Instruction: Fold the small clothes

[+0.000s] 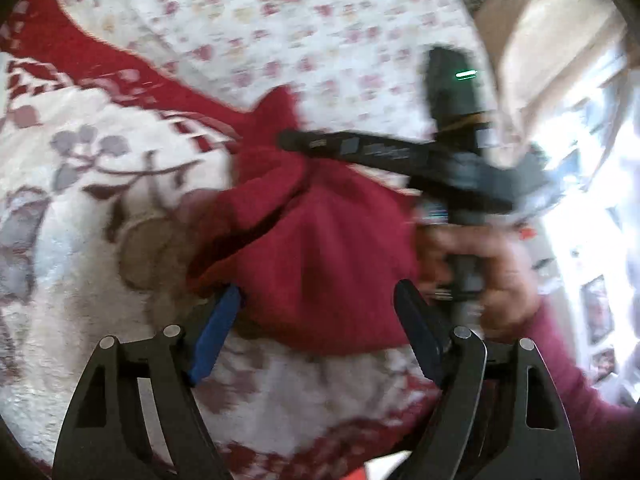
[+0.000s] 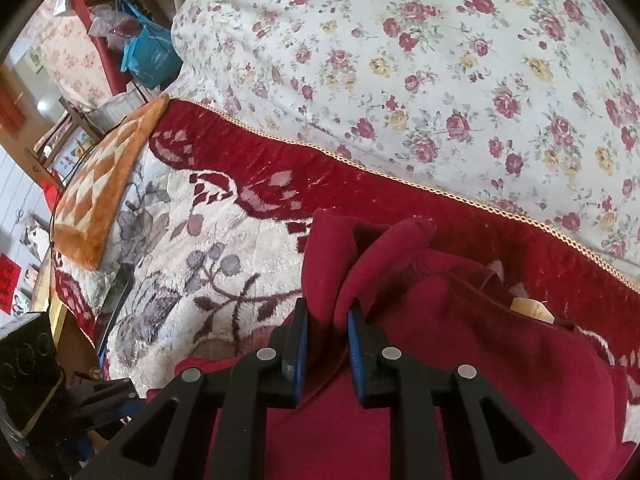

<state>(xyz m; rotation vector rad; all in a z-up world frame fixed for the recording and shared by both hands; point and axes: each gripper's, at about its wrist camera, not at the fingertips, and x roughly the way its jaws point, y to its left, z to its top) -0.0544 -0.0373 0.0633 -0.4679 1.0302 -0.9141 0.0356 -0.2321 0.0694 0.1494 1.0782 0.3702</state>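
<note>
A dark red small garment (image 1: pixel 320 248) lies bunched on the plush blanket. My left gripper (image 1: pixel 318 292) is open, its blue pad (image 1: pixel 218 332) and dark pad (image 1: pixel 416 328) standing wide on either side of the garment's near edge without pressing it. My right gripper (image 1: pixel 288 140), held by a hand (image 1: pixel 480 264) in a maroon sleeve, reaches in from the right and pinches the garment's top. In the right wrist view the right gripper (image 2: pixel 327 306) is shut on a raised fold of the red garment (image 2: pixel 460 340), and the cloth rises between the blue pads.
A red-and-cream patterned plush blanket (image 2: pixel 224 240) covers the bed, with a floral sheet (image 2: pixel 440 80) behind it. An orange checkered mat (image 2: pixel 104 184) lies at the left bed edge. A blue bag (image 2: pixel 152 52) and clutter stand beyond. A black box (image 2: pixel 28 368) sits at lower left.
</note>
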